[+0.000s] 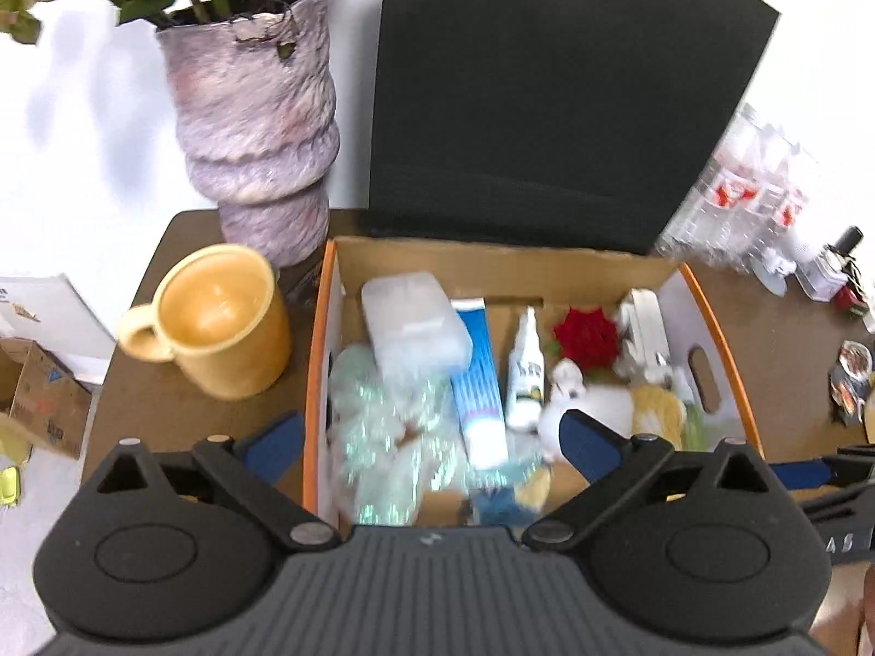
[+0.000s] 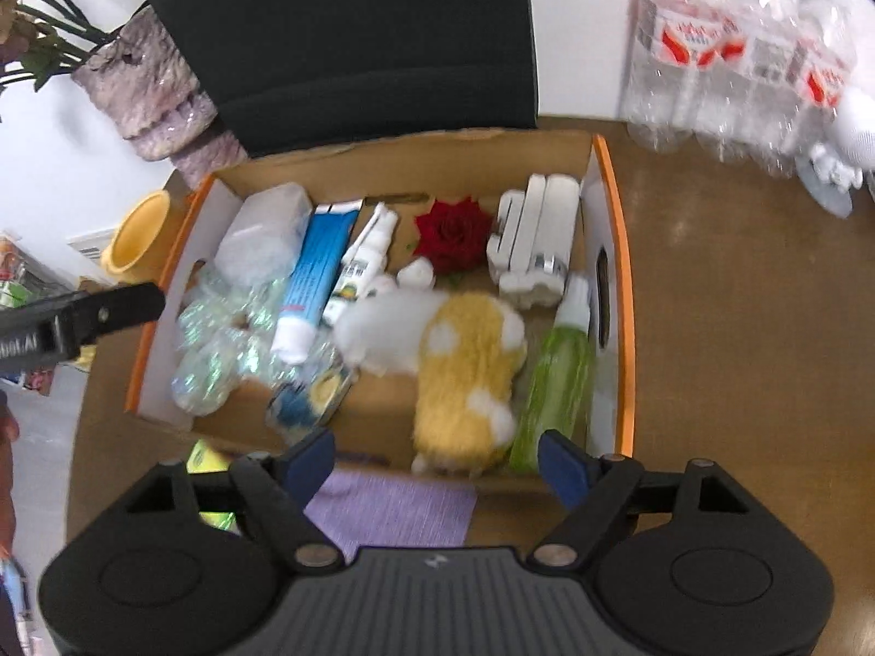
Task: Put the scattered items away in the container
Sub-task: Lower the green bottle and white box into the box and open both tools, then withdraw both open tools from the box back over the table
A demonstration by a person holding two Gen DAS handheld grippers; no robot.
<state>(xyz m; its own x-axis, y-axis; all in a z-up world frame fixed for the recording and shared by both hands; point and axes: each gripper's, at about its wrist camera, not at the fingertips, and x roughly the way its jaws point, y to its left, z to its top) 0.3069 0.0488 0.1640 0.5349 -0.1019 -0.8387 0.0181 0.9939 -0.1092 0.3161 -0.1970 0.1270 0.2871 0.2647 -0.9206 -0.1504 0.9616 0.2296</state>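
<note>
An orange-rimmed cardboard box [image 1: 320,339] [image 2: 615,251] stands on the brown table. Inside lie a clear plastic case [image 1: 415,322], a blue tube [image 2: 317,273], a white spray bottle [image 2: 363,262], a red rose [image 2: 453,232], a white block [image 2: 538,229], a yellow-and-white plush toy [image 2: 465,377], a green bottle [image 2: 555,388] and shiny crinkled wrap [image 1: 383,437]. My left gripper [image 1: 432,440] hovers open over the box's near left part, its pads holding nothing. My right gripper [image 2: 437,464] is open above the box's near edge, also holding nothing.
A yellow mug [image 1: 219,322] and a mottled vase [image 1: 257,126] stand left of the box, with a black panel [image 1: 547,93] behind it. Wrapped water bottles [image 2: 738,54] sit at the back right. A purple cloth [image 2: 391,508] lies before the box. Small packets [image 1: 850,377] lie right.
</note>
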